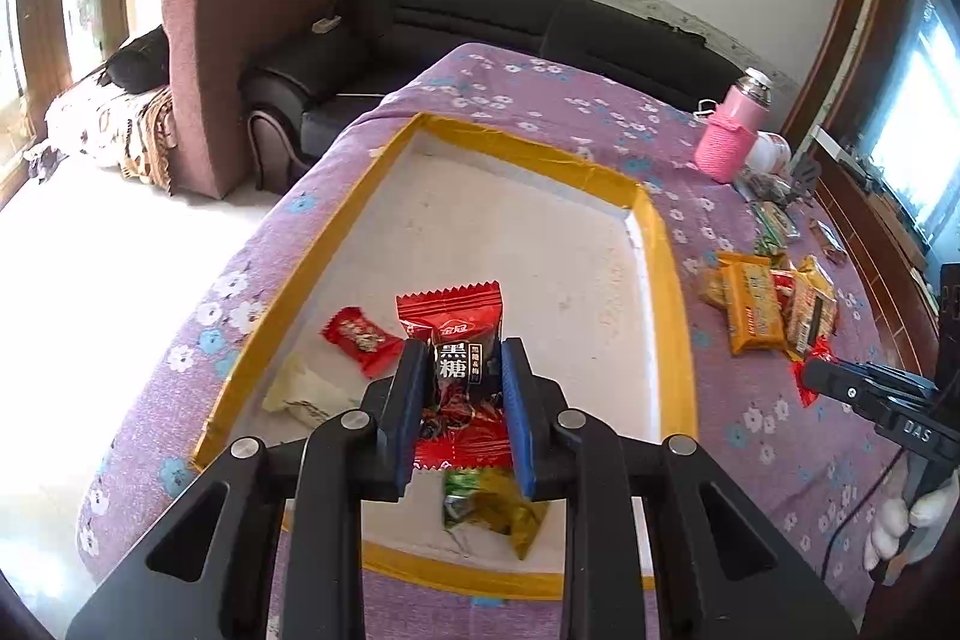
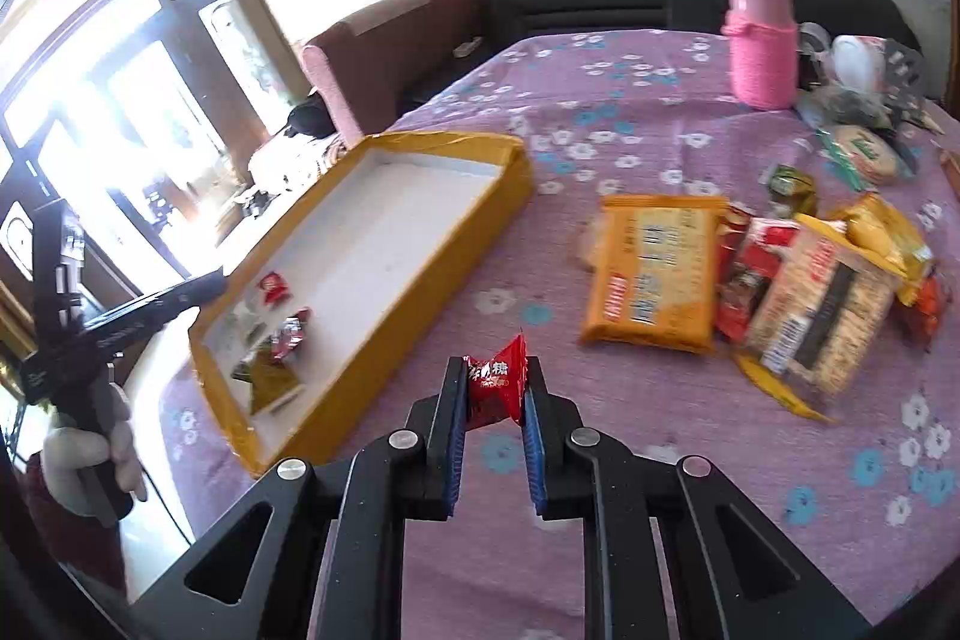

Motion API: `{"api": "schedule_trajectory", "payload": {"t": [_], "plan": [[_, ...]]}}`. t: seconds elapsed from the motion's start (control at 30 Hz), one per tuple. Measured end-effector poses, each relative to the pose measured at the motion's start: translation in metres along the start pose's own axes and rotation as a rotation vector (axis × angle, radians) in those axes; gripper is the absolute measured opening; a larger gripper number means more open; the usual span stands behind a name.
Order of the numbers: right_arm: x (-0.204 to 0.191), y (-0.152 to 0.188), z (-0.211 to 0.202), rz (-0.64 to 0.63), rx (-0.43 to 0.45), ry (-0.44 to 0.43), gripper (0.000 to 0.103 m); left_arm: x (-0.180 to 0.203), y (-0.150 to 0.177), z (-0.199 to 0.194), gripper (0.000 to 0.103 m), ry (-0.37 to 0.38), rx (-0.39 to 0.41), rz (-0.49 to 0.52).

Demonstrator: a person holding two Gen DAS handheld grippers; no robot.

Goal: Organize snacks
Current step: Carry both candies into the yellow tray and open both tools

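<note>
Left gripper (image 1: 459,388) had its fingers clamped on a red-and-black foil candy packet (image 1: 459,340), held over the near end of the shallow white tray with yellow taped rim (image 1: 651,244), where a small red wrapped candy (image 1: 360,337), a pale wrapper (image 1: 300,388) and a green-gold packet (image 1: 489,508) already lay. Right gripper (image 2: 493,394) pinched a small red candy wrapper (image 2: 495,385) above the purple floral cloth on the desk (image 2: 660,460), beside the tray. Risks: slick foil could slip early; the right candy could drop short of the rim; the two grippers could collide over the tray. The orange biscuit pack (image 2: 654,274) and others waited unsorted.
</note>
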State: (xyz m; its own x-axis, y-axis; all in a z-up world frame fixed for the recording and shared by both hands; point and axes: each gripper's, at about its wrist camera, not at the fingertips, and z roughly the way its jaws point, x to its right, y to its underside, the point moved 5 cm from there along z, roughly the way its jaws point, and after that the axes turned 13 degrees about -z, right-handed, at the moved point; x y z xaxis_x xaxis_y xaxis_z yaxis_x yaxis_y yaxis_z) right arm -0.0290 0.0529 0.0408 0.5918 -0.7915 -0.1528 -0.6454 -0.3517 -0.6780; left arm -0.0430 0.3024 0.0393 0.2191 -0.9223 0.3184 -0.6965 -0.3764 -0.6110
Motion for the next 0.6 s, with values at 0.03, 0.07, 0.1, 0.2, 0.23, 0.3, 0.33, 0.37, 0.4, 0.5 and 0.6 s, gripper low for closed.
{"api": "schedule_trajectory", "payload": {"t": [0.03, 0.07, 0.1, 0.2, 0.23, 0.3, 0.33, 0.37, 0.4, 0.5, 0.6], "plan": [[-0.013, -0.007, 0.008, -0.016, -0.01, -0.016, 0.017, -0.007, -0.001, 0.002, 0.023, -0.016, -0.003, 0.0], [-0.026, -0.014, 0.017, -0.033, -0.02, -0.035, 0.017, -0.012, -0.002, 0.007, 0.023, -0.035, -0.008, 0.001], [-0.039, -0.021, 0.027, -0.048, -0.032, -0.058, 0.017, -0.017, -0.002, 0.01, 0.023, -0.044, -0.016, -0.004], [-0.072, -0.035, 0.062, -0.09, -0.075, -0.09, 0.017, -0.027, -0.003, 0.02, 0.024, -0.014, -0.048, -0.036], [-0.081, -0.037, 0.075, -0.096, -0.092, -0.096, 0.017, -0.03, -0.004, 0.02, 0.024, 0.005, -0.053, -0.046], [-0.091, -0.038, 0.098, -0.101, -0.117, -0.093, 0.017, -0.032, -0.005, 0.021, 0.031, 0.05, -0.06, -0.068], [-0.095, -0.038, 0.107, -0.105, -0.124, -0.091, 0.019, -0.033, -0.006, 0.02, 0.033, 0.064, -0.059, -0.081], [-0.098, -0.04, 0.114, -0.108, -0.124, -0.089, 0.02, -0.035, -0.007, 0.018, 0.034, 0.076, -0.055, -0.092], [-0.098, -0.043, 0.117, -0.106, -0.113, -0.081, 0.02, -0.035, -0.008, 0.015, 0.034, 0.092, -0.048, -0.098], [-0.092, -0.048, 0.1, -0.058, -0.047, -0.105, 0.025, -0.037, -0.01, 0.003, 0.039, 0.115, -0.017, -0.105], [-0.069, -0.047, 0.071, -0.015, 0.015, -0.005, 0.029, -0.043, -0.009, -0.016, 0.041, 0.141, 0.026, -0.141]]}}
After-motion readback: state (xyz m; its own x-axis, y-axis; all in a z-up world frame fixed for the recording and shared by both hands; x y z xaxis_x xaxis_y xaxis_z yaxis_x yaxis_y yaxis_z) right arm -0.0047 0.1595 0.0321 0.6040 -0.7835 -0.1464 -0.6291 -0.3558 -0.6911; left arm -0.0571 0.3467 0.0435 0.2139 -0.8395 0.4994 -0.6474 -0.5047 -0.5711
